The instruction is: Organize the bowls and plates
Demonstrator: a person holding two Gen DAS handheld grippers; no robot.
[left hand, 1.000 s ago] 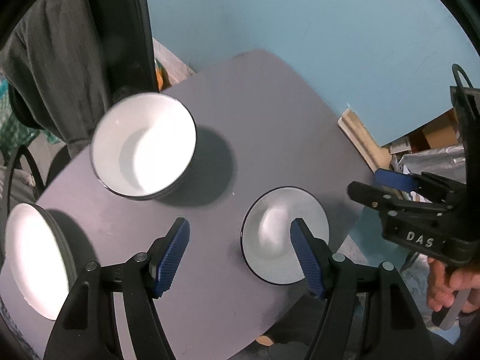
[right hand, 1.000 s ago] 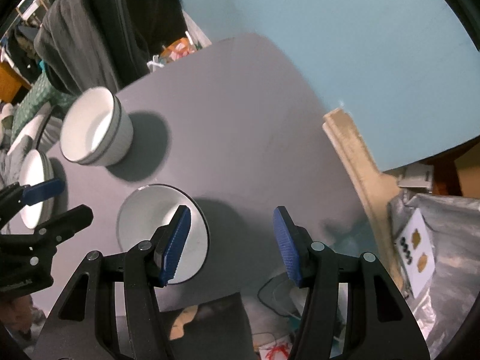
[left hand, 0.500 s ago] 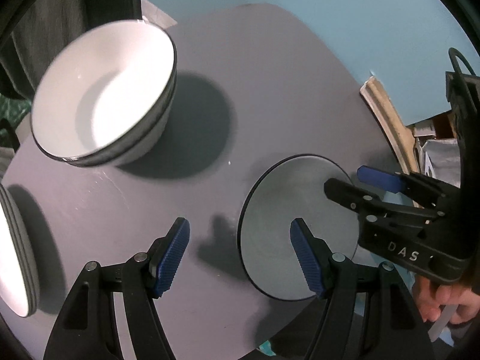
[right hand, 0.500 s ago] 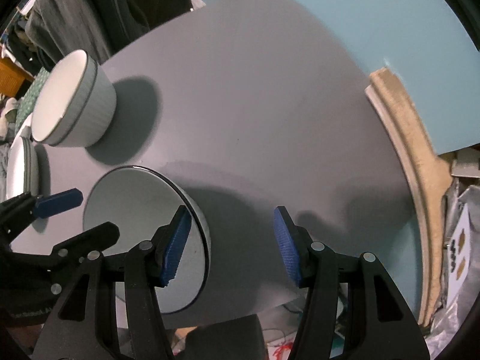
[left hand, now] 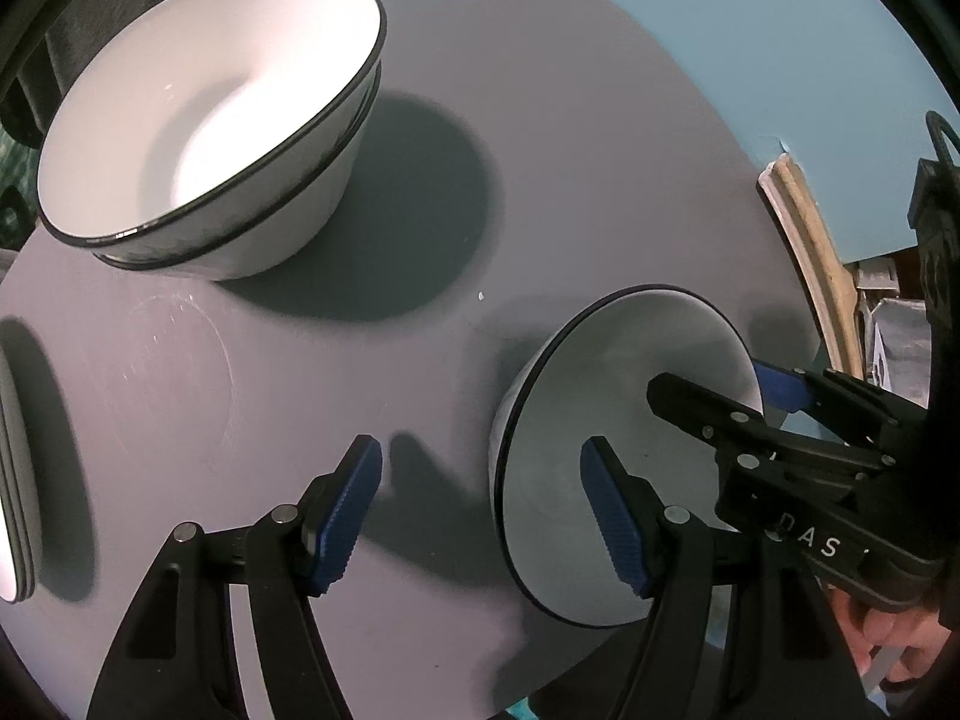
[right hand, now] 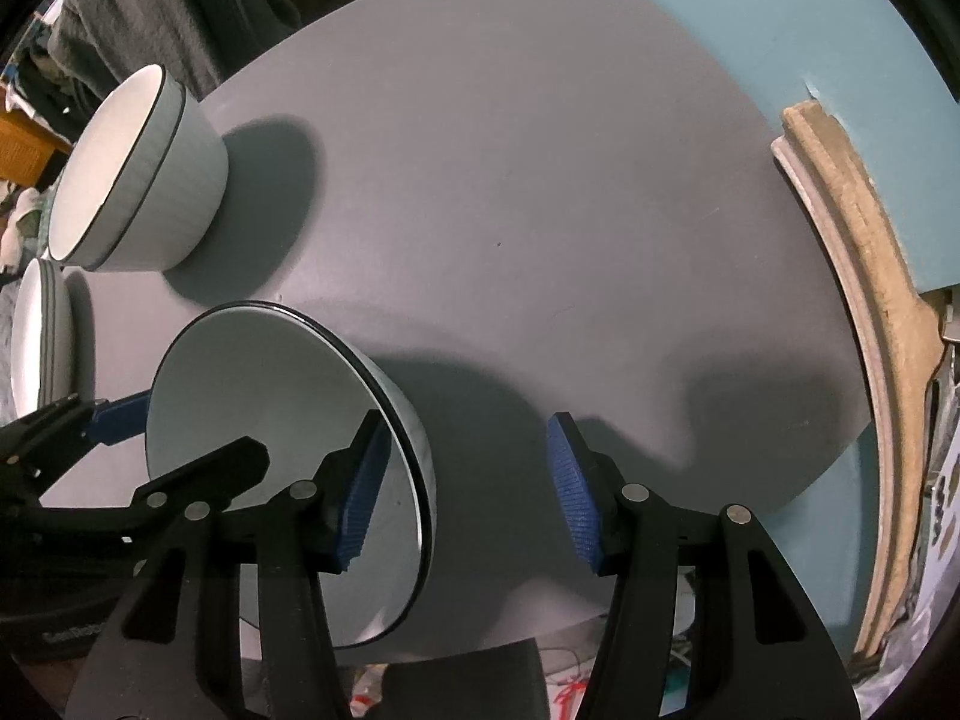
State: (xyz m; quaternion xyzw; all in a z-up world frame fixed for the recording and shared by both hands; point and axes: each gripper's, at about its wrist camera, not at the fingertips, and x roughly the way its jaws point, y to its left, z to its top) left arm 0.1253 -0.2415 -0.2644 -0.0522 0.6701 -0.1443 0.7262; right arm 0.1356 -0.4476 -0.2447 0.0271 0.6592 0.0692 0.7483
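Both hand-held grippers (left hand: 480, 504) (right hand: 462, 489) astride bowl (left hand: 624, 420) rim

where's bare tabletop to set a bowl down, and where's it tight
Bare grey table runs from the stacked bowls to the far edge by the blue wall. A smaller patch lies between the stacked bowls and the plates at the left edge. It is crowded around the small bowl, where both sets of jaws straddle its rim.

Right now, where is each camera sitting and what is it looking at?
Left wrist: sits on the left claw, looks down at the table; the right claw and a hand show.
Right wrist: sits on the right claw, looks down at the table's edge; the left claw shows.
Both share the small bowl, straddled by both open claws, and the big bowl.
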